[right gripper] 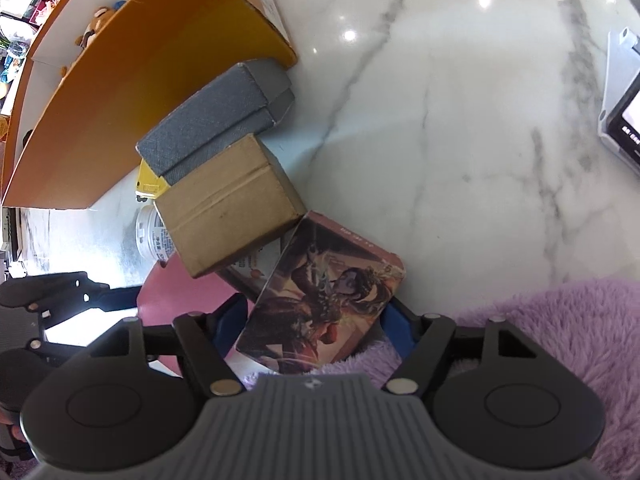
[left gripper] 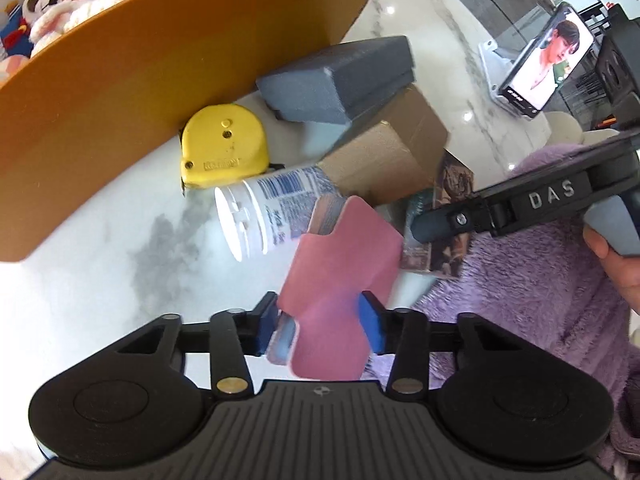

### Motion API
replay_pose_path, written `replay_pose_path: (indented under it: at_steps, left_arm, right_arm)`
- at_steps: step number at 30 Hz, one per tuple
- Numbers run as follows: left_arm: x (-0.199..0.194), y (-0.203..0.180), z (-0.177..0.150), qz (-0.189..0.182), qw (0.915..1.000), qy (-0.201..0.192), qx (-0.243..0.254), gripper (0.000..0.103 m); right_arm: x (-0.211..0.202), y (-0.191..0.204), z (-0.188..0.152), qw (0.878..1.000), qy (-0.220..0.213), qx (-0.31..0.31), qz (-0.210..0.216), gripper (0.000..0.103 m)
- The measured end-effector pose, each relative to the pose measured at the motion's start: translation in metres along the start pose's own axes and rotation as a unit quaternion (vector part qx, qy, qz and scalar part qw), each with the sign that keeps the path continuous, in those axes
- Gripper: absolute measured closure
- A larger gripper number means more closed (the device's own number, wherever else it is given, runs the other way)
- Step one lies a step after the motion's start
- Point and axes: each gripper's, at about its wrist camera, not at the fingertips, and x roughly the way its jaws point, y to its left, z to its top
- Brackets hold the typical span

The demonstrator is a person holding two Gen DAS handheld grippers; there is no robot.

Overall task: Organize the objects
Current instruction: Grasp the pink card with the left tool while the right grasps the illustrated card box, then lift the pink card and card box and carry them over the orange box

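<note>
Left wrist view. Left gripper (left gripper: pixel 320 326): blue-padded fingers (left gripper: pixel 267 326) pinching a pink case (left gripper: pixel 340 276), one pad on each side of its narrow waist; the case is tilted and blurred, raised above the white marble counter (left gripper: pixel 100 280). Beyond it, lying on the counter: a white bottle (left gripper: pixel 264 216) on its side, cap toward the camera; a yellow tape measure (left gripper: pixel 222 148) just beside the bottle and against an orange box wall (left gripper: pixel 120 100); a grey box (left gripper: pixel 340 80) partly resting on a brown cardboard box (left gripper: pixel 384 156). The right gripper (left gripper: pixel 500 208) enters from the right, over an illustrated card box (left gripper: pixel 444 220), with a purple fleece sleeve (left gripper: pixel 540 300) beneath. A phone on a stand (left gripper: pixel 544 64) stands farther back on the counter. Plush toys (left gripper: pixel 48 4) show behind the orange wall.

Right wrist view. Right gripper (right gripper: pixel 316 320): fingers (right gripper: pixel 394 330) spread on either side of the illustrated card box (right gripper: pixel 320 292); whether the pads press it cannot be told. The card box touches the brown cardboard box (right gripper: pixel 228 204), with the grey box (right gripper: pixel 216 120) behind. The pink case (right gripper: pixel 176 300) and left gripper (right gripper: pixel 100 300) appear at left.
</note>
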Motion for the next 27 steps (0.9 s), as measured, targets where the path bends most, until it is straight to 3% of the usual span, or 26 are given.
replay_pose_path:
  at_steps: [11, 20, 27]
  left_arm:
    - [-0.024, -0.029, -0.019, 0.001, 0.9990, -0.030, 0.033, 0.081]
    - [-0.026, -0.047, -0.024, 0.017, 0.9980, -0.033, 0.052, 0.082]
    - [-0.017, -0.052, -0.020, 0.037, 0.9974, -0.029, 0.055, 0.077]
  right_arm:
    - [-0.033, 0.027, -0.015, 0.999, -0.019, -0.049, 0.001, 0.040]
    - [-0.031, 0.015, -0.032, 0.995, -0.008, -0.097, 0.011, 0.041]
    - [-0.017, 0.011, -0.025, 0.996, -0.005, -0.085, 0.021, 0.041]
